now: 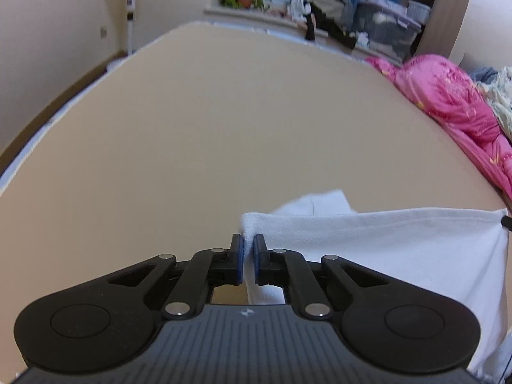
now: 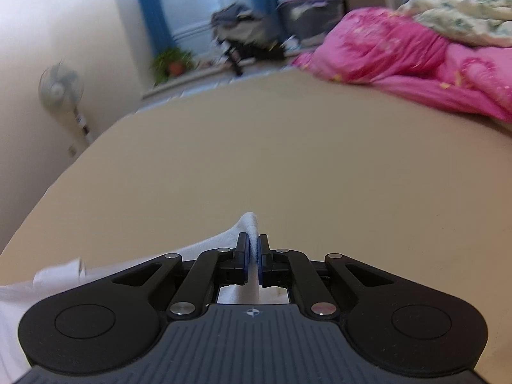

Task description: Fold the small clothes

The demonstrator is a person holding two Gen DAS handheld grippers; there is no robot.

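Left wrist view: a white garment [image 1: 384, 243] is pinched at one corner, stretched off to the right across the beige bed surface [image 1: 224, 128].

The left gripper [image 1: 248, 249] is clamped nearly closed on a fold of the cloth's edge, with just the thickness of fabric left between the blue pads. In the right wrist view the same thing is seen mirrored: the right gripper [image 2: 253, 249] is squeezed tight on a peak of the white cloth [image 2: 249, 224], which trails off to the left. So the garment's held edge is strung between the two grippers, long axis running side to side, neither hand nearer. The pink quilt [image 1: 448, 102] is well apart. Probably a fold away from the body is being set up, so both corners would need carrying together.
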